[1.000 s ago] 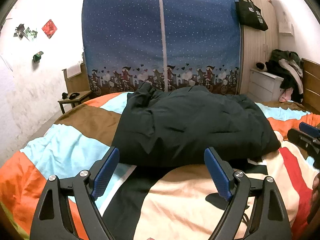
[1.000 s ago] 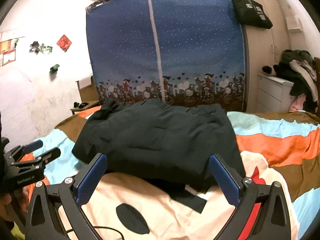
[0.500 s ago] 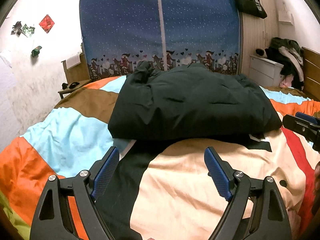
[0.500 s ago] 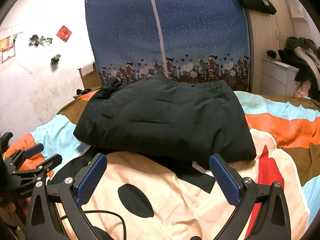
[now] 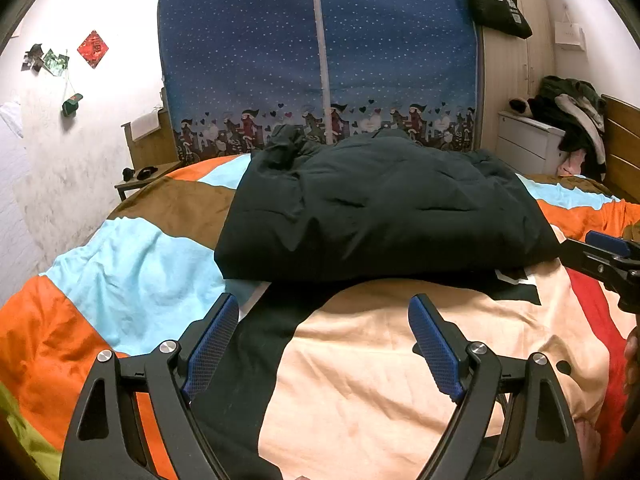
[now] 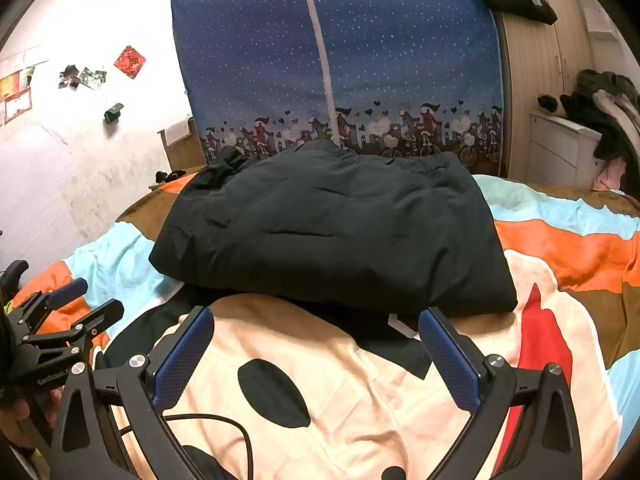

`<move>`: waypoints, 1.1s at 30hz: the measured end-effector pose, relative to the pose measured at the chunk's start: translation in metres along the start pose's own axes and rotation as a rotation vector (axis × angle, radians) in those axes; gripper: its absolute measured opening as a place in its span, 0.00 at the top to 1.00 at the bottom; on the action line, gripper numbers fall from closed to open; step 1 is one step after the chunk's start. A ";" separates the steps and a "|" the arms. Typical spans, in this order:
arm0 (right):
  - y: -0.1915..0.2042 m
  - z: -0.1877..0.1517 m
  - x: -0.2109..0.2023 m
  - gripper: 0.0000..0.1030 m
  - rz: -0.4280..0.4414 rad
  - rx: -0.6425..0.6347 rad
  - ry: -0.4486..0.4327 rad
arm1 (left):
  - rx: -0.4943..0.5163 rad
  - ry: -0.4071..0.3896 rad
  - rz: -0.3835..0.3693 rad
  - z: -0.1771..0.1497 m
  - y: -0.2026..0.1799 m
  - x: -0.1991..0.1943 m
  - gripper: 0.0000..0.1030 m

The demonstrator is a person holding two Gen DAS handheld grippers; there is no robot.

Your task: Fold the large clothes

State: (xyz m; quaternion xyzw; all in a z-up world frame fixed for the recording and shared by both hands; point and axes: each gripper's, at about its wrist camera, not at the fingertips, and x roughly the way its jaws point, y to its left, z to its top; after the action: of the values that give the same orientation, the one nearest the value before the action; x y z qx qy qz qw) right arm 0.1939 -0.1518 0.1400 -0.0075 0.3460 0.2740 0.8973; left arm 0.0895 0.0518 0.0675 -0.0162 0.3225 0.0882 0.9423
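A large black padded jacket (image 5: 380, 212) (image 6: 332, 236) lies folded into a thick rectangle on the colourful bedspread (image 5: 132, 264) (image 6: 560, 248). My left gripper (image 5: 324, 312) is open, its blue pads apart above the bedspread just short of the jacket's near edge, with nothing between them. My right gripper (image 6: 316, 320) is likewise open and empty, its tips close to the jacket's near edge. Each gripper shows in the other's view: the right one (image 5: 600, 260) at the right border, the left one (image 6: 72, 308) at the left border.
A blue fabric wardrobe (image 5: 316, 60) (image 6: 336, 56) stands behind the bed. A small wooden side table (image 5: 144, 180) is at the left, a white drawer unit (image 5: 528, 140) with piled clothes at the right. A black cable (image 6: 216, 424) lies on the bedspread near the right gripper.
Both views have tipped downward a little, so the jacket sits higher in the frames and more bedspread shows in front. Both grippers stayed open and empty.
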 end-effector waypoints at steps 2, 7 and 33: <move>0.000 0.000 0.000 0.00 -0.001 0.001 0.000 | 0.000 -0.001 0.000 0.000 0.000 0.000 0.20; 0.001 -0.001 0.001 0.00 0.000 0.006 0.005 | 0.000 0.001 0.000 0.000 0.000 0.000 0.20; 0.004 -0.003 0.003 0.00 -0.002 0.008 0.011 | -0.023 0.015 -0.022 -0.004 -0.003 -0.003 0.20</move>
State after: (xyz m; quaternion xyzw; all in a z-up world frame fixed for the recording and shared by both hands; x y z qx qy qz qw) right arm 0.1919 -0.1473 0.1363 -0.0055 0.3519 0.2715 0.8958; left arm 0.0850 0.0478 0.0661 -0.0311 0.3282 0.0814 0.9406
